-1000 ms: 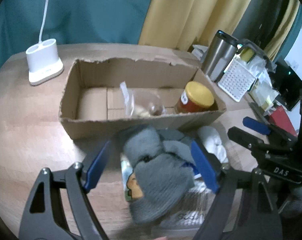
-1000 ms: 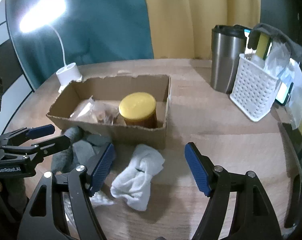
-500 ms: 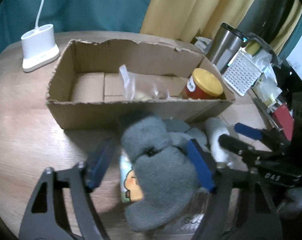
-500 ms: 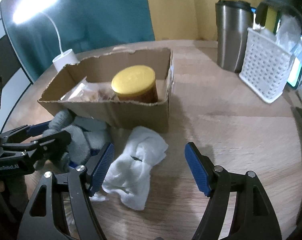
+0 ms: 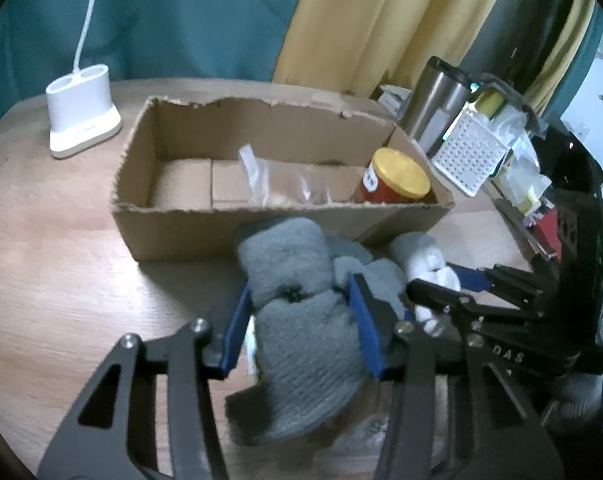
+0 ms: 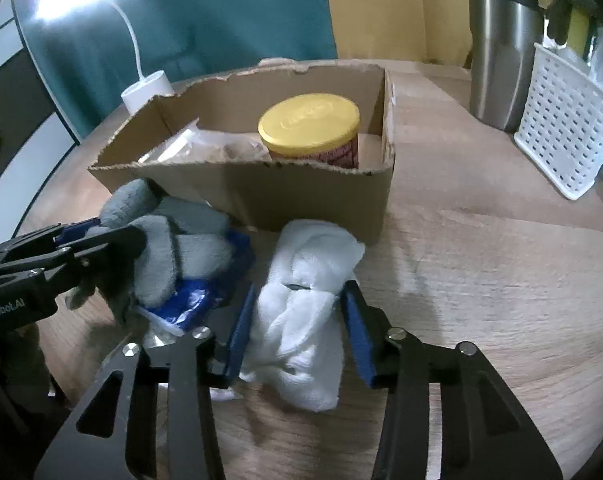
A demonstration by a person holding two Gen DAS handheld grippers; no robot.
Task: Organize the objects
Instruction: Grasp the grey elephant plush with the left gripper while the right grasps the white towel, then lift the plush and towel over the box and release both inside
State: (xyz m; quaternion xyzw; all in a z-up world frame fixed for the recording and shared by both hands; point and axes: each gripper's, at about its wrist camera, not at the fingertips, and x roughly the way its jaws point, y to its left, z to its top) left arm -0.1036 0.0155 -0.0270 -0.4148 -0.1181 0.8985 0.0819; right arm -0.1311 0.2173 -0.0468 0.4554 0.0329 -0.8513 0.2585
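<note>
Socks: left gripper (image 5: 301, 326) pinches the grey pair (image 5: 301, 312), right gripper (image 6: 299, 324) clamps the white pair (image 6: 301, 304), lower centre, presumably bound for the box (image 6: 321, 192).

Steel tumbler (image 6: 501, 56) beside white basket (image 6: 561, 136)

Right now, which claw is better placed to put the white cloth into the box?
Right. The right claw already has its pads on both sides of the white cloth, just before the box. The left claw is around the grey glove.
</note>
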